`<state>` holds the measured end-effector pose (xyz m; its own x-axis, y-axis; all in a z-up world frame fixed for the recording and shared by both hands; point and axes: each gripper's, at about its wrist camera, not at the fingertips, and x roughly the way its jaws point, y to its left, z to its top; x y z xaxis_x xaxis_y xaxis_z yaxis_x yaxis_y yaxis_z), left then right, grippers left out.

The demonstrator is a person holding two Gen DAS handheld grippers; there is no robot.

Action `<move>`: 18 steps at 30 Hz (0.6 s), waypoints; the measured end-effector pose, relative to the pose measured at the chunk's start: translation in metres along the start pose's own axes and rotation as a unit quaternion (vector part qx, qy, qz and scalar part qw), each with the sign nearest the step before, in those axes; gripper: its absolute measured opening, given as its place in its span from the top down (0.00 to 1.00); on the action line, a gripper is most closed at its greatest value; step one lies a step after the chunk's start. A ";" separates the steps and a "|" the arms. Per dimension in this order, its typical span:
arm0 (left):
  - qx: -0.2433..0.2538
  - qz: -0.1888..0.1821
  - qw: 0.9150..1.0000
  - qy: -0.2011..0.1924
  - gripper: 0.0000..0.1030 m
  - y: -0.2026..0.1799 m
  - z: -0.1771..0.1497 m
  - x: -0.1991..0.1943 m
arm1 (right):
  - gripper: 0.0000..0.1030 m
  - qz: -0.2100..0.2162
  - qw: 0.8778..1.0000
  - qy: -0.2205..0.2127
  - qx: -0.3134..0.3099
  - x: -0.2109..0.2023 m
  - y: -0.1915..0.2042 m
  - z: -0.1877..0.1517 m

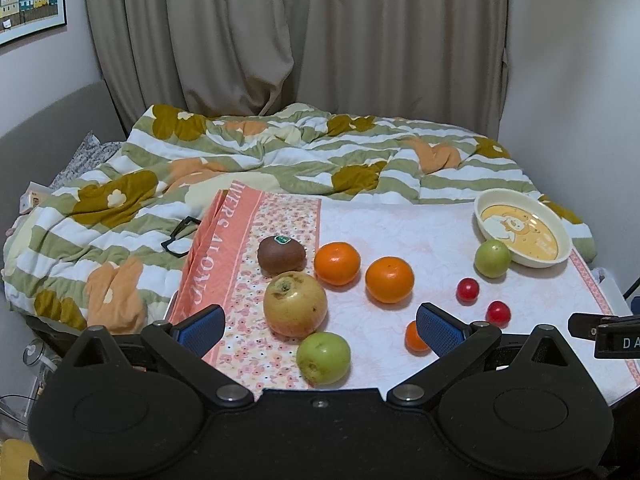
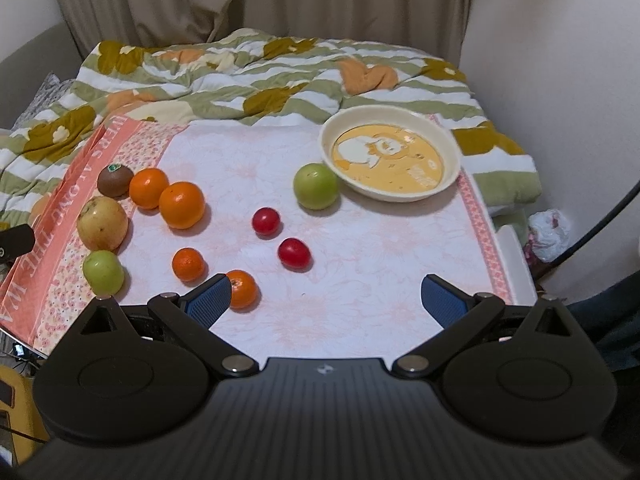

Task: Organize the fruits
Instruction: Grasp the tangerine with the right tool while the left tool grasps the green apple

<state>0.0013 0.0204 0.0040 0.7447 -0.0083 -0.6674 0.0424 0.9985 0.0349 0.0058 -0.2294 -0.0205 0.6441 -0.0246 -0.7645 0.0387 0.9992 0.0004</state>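
Note:
Fruits lie scattered on a pink floral cloth (image 2: 380, 248). At its left are a kiwi (image 1: 281, 255), a yellow apple (image 1: 295, 305), two oranges (image 1: 337, 263) (image 1: 389, 280) and a green fruit (image 1: 323, 357). Two red cherry tomatoes (image 2: 265, 221) (image 2: 294, 253) sit mid-cloth, with two small tangerines (image 2: 188, 265) (image 2: 241, 289) nearer me. Another green fruit (image 2: 316, 186) touches the empty cream bowl (image 2: 450, 148) at the far right. My left gripper (image 1: 320, 330) is open, hovering near the apple and green fruit. My right gripper (image 2: 326, 300) is open over bare cloth.
A rumpled green, white and orange quilt (image 1: 240, 152) covers the bed behind and left of the cloth. Black glasses (image 1: 180, 236) lie on the quilt. Curtains (image 1: 296, 36) hang behind. The table edge (image 2: 516, 252) drops off at the right, near a white wall.

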 end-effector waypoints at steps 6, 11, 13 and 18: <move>0.008 0.002 1.000 0.021 0.01 0.008 -0.014 0.036 | 0.00 0.003 1.000 0.015 -0.010 0.038 0.012 -0.011; 0.021 -0.011 0.999 0.038 0.05 0.009 -0.034 0.069 | 0.00 0.018 0.999 0.020 -0.022 0.068 0.026 -0.024; 0.028 -0.016 0.998 0.045 0.09 0.009 -0.040 0.081 | 0.00 0.023 0.999 0.018 -0.027 0.078 0.031 -0.027; 0.035 -0.028 0.997 0.056 0.12 0.010 -0.050 0.103 | 0.00 0.041 0.999 0.010 -0.031 0.096 0.044 -0.030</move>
<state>0.0448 0.0320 -0.1017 0.6602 -0.0546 -0.7491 0.1310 0.9904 0.0433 0.0469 -0.1867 -0.1131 0.6276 0.0568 -0.7764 -0.0604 0.9979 0.0241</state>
